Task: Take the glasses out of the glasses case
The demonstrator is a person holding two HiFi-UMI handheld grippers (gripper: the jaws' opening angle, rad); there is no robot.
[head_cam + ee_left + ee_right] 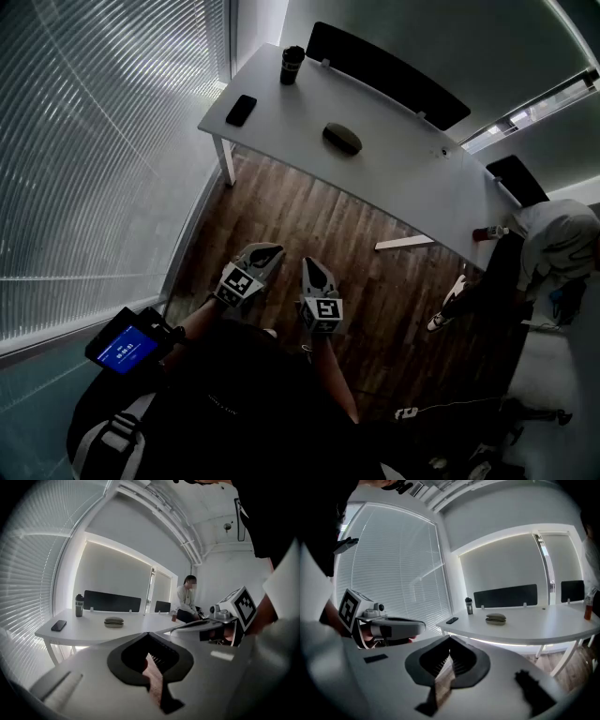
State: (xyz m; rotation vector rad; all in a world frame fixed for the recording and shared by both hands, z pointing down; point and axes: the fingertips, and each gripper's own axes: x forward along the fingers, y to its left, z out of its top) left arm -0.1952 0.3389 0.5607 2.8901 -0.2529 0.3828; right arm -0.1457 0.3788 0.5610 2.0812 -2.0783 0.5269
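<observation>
Head view: dim, underexposed; daylight from blinds (84, 150) at left; table (403, 164) pale grey; lower frame near black
Gripper views: brighter; glow rims wall panel (112, 573) at centre; blinds washed out towards the edge
Focus: left gripper (149, 634) and right gripper (450, 638) soft, close to lens at bottom; case (495, 618) fairly sharp
Distortion: fisheye; straight lines bow; black vignette in corners

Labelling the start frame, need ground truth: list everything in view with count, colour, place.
table: 1, white, beside the blinds
glasses case: 1, dark, closed, mid-table
phone: 1, black, table's left corner
tumbler: 1, dark, table's far edge
divider panels: 2, black, along far edge
small bottle: 1, reddish, table's right end
seated person: 1, white top, right end
left tongs: 1, grey, shut, empty, over wood floor
right tongs: 1, grey, shut, empty, beside left
</observation>
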